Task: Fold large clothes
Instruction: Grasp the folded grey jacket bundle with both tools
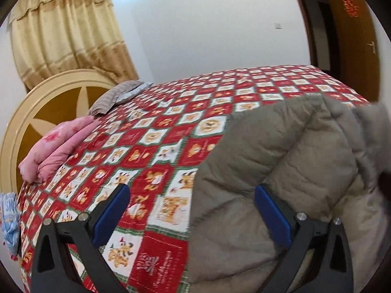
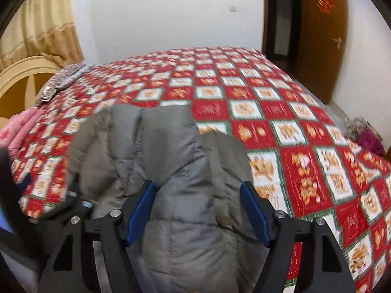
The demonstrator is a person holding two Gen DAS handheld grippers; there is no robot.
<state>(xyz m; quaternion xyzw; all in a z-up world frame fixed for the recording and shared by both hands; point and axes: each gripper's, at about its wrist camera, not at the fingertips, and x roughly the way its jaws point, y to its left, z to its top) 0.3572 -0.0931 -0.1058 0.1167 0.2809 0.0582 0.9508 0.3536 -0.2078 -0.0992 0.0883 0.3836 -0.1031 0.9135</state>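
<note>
Jacket (image 1: 281, 151) near bedspread (image 1: 158, 131) edge, seemingly.

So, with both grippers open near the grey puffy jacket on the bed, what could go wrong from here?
1. The grey puffer jacket is bunched and thick; the open right gripper may pinch only a top layer, so a fold could come out uneven.
2. The open left gripper is mostly over the red checkered bedspread, at the jacket's edge; it might catch the bedspread too.
3. The jacket lies near the bed's edge and could slide off.
</note>
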